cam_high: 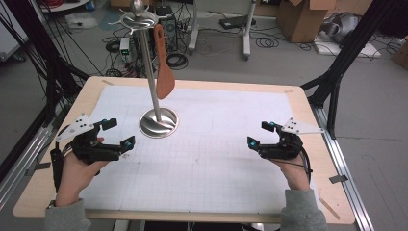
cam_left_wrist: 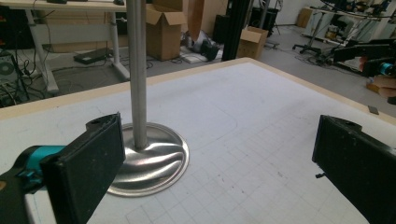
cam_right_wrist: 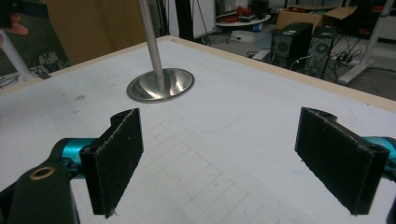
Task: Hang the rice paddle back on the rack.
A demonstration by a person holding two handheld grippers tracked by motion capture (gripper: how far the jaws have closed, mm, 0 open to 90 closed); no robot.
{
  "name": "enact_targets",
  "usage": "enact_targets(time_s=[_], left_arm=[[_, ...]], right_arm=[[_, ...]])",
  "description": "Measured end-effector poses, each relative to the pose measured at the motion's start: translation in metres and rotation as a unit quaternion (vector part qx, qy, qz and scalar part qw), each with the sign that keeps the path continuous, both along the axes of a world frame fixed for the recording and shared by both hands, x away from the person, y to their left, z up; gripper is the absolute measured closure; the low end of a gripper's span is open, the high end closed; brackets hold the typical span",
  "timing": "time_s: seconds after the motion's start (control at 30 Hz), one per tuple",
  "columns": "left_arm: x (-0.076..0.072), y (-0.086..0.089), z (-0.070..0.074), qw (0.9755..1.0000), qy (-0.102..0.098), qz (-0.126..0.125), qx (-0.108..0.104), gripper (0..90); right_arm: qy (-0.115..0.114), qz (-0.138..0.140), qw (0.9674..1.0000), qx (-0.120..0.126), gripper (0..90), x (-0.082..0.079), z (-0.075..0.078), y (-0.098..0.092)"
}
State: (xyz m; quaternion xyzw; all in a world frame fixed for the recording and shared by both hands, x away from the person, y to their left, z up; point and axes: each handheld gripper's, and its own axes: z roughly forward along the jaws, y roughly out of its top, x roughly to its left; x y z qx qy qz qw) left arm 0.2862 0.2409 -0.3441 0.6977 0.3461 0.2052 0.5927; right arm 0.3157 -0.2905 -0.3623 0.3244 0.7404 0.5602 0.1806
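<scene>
A steel stand (cam_high: 159, 122) with a round base and a thin pole rises from the white mat. An orange-brown spatula (cam_high: 164, 72) hangs from the hook ring (cam_high: 138, 19) at its top. My left gripper (cam_high: 119, 133) is open and empty, just left of the base. In the left gripper view the base (cam_left_wrist: 156, 161) lies close ahead between the wide-apart jaws of my left gripper (cam_left_wrist: 219, 163). My right gripper (cam_high: 260, 134) is open and empty over the mat at the right. In the right gripper view my right gripper (cam_right_wrist: 219, 158) points toward the stand base (cam_right_wrist: 161, 85), which is farther off.
A white grid mat (cam_high: 211, 159) covers most of the wooden table (cam_high: 308, 96). Black frame posts (cam_high: 346, 53) stand at both far corners. Cardboard boxes (cam_high: 300, 17), desk legs and cables lie on the floor beyond the table.
</scene>
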Motion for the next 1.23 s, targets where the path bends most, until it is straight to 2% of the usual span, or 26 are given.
enact_targets(time_s=[0.37, 0.7, 1.0, 1.23], left_arm=[[0.0, 0.0, 0.0, 1.0, 0.0, 0.0, 0.002, 2.9], [0.002, -0.001, -0.002, 1.0, 0.004, 0.001, 0.003, 2.9], [0.001, -0.001, -0.002, 1.0, 0.003, 0.0, 0.004, 2.9], [0.001, -0.001, -0.002, 1.0, 0.003, 0.002, 0.006, 2.9]], right_arm=[[0.004, -0.009, 0.9999, 0.01, 14.0, -0.003, -0.009, -0.009], [0.007, -0.016, 0.9998, 0.006, 14.0, -0.006, -0.013, -0.018], [0.009, -0.038, 0.9991, 0.02, 14.0, -0.008, -0.018, -0.033], [0.008, -0.037, 0.9992, 0.014, 14.0, -0.008, -0.019, -0.031]])
